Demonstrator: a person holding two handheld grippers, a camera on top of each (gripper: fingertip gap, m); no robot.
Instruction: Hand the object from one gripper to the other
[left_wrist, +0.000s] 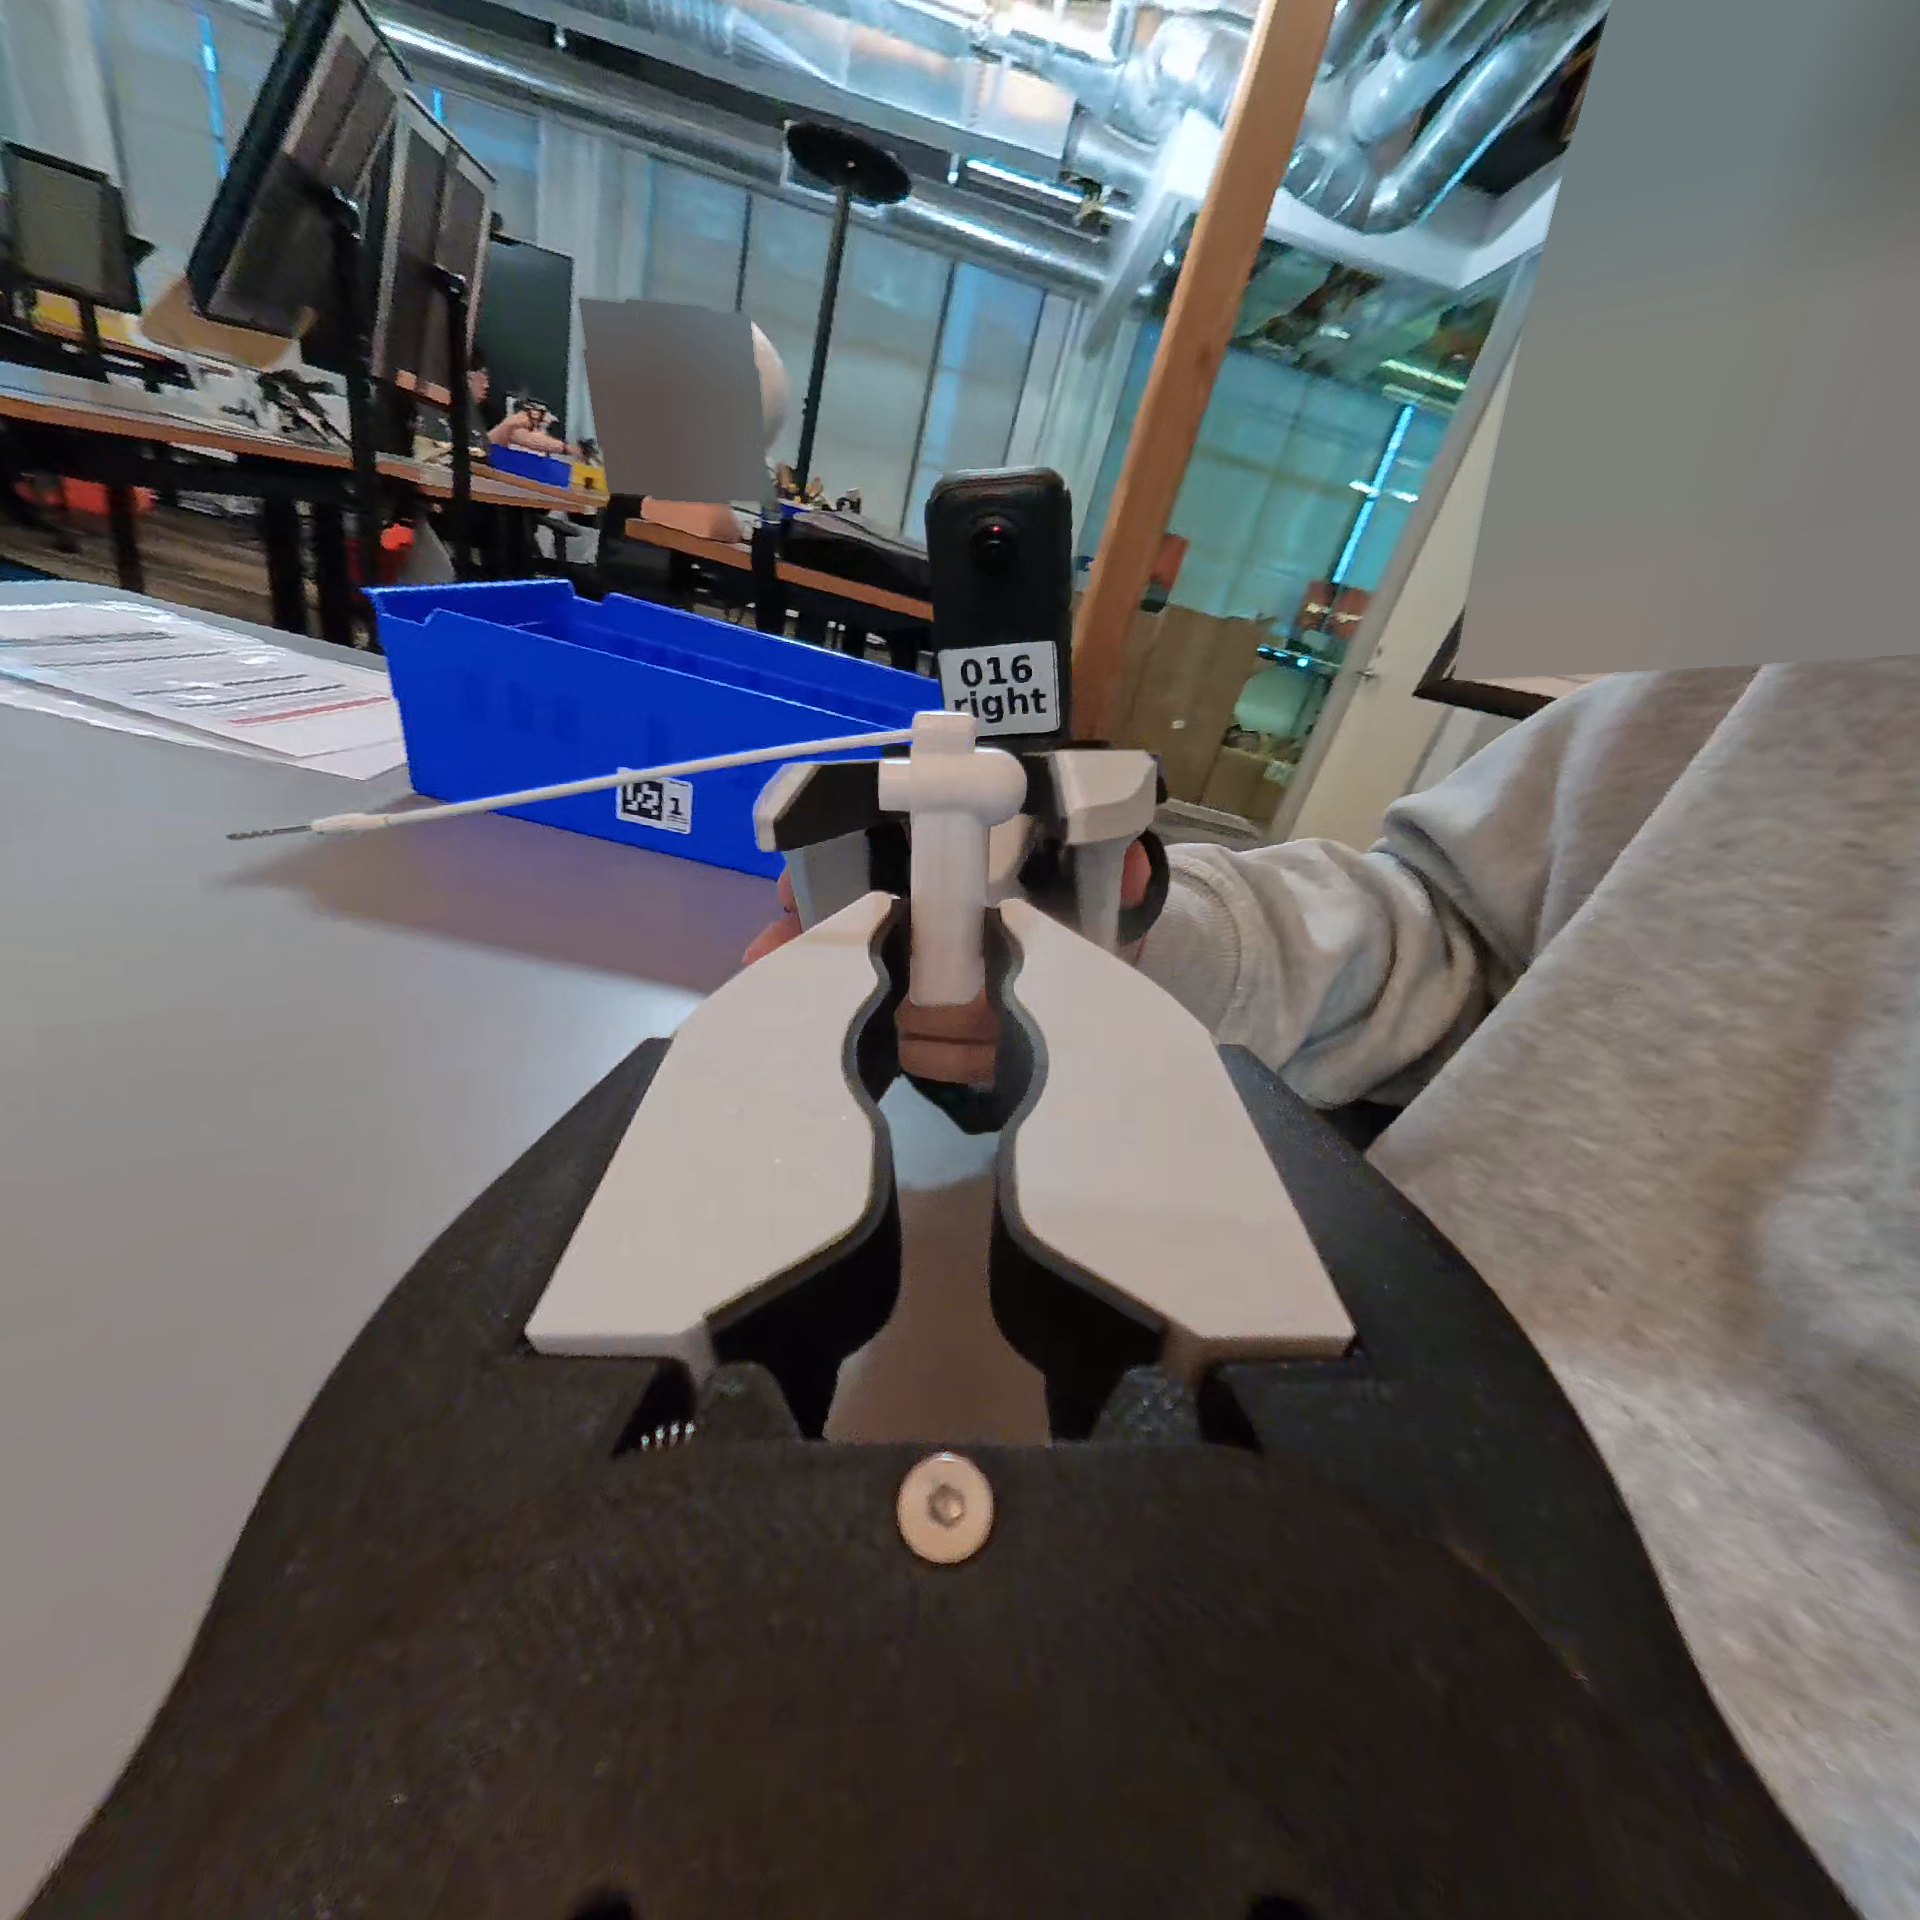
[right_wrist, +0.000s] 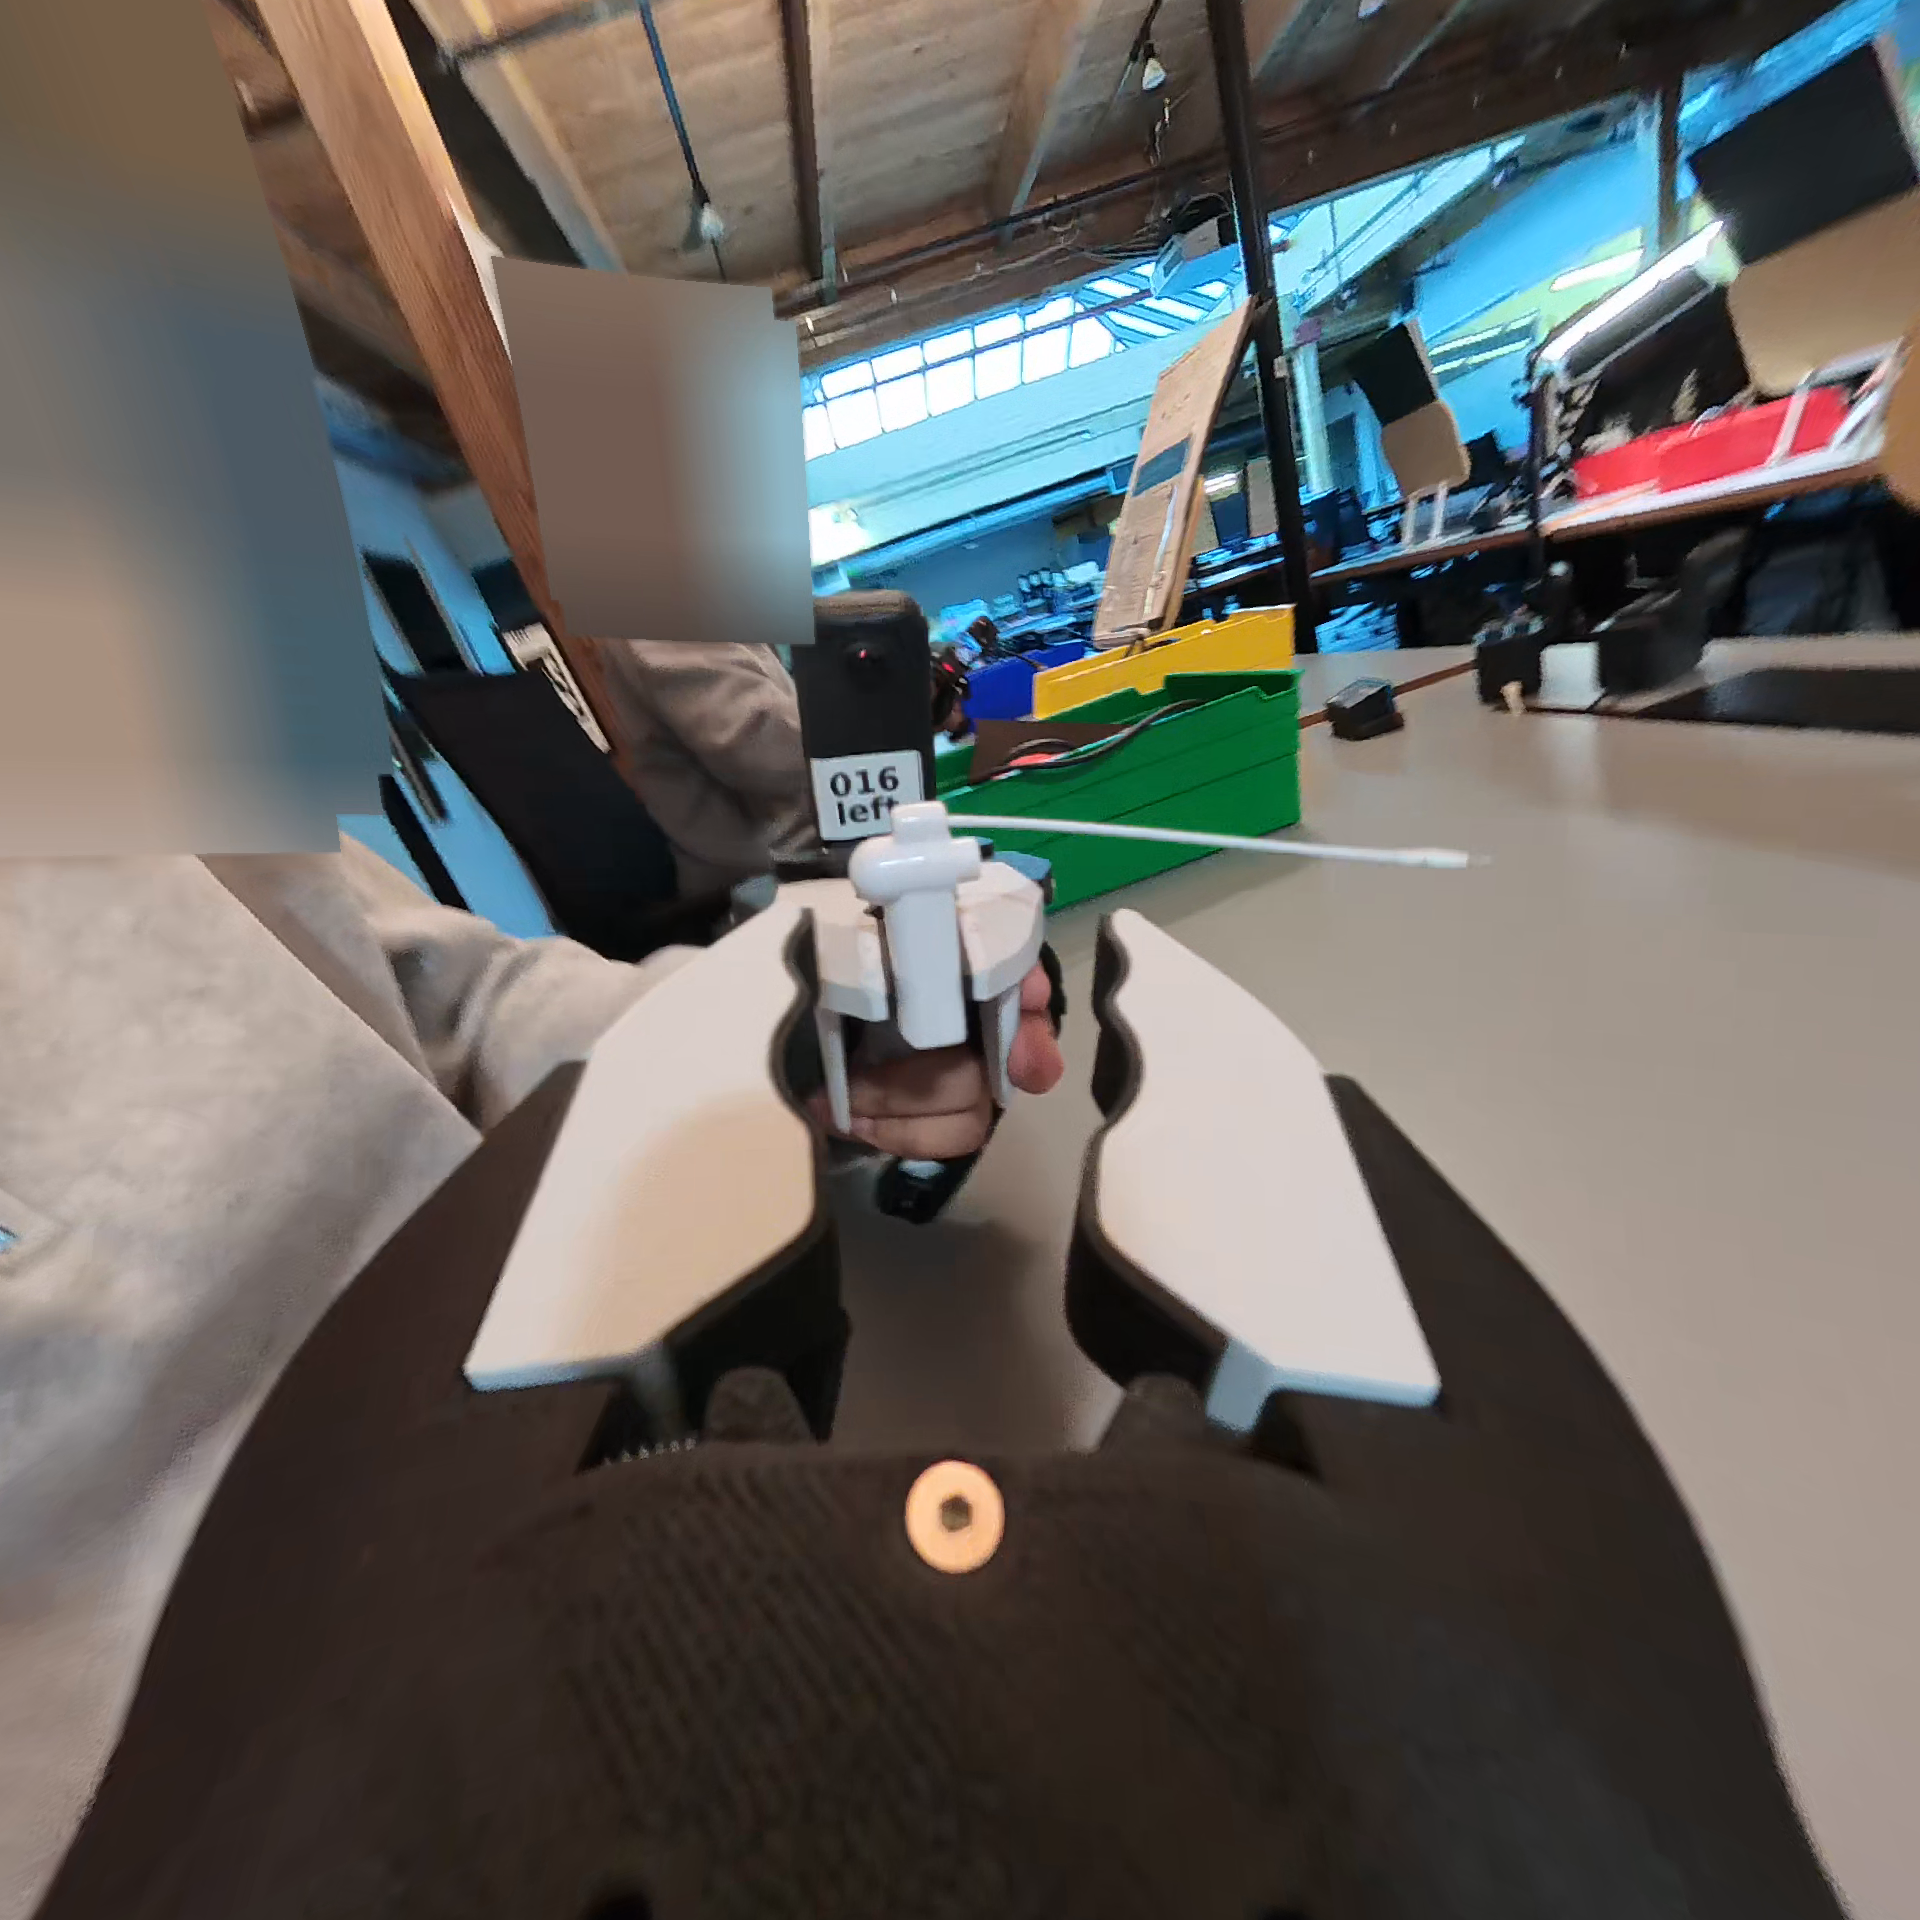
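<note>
The object is a white tool with a T-shaped handle (left_wrist: 940, 914) and a long thin rod (left_wrist: 582, 784) that points left over the table. My left gripper (left_wrist: 943, 935) is shut on the handle's stem and holds it upright above the table. The right gripper (left_wrist: 945, 800) faces it, open, its fingers on either side of the T-head. In the right wrist view my right gripper (right_wrist: 956, 935) is open wide and empty. The left gripper (right_wrist: 920, 987) and the tool (right_wrist: 920, 956) show in its gap, with the rod (right_wrist: 1247, 844) pointing right. I cannot tell whether the right fingers touch the tool.
A blue bin (left_wrist: 582, 707) stands on the grey table (left_wrist: 312, 1039) behind the rod, with a sheet of paper (left_wrist: 208, 675) to its left. A green bin (right_wrist: 1143, 769) and a yellow bin (right_wrist: 1164, 649) stand farther back. A person's grey sleeve (left_wrist: 1455, 914) lies to the right. Less than 4 cm separates the two grippers' tips.
</note>
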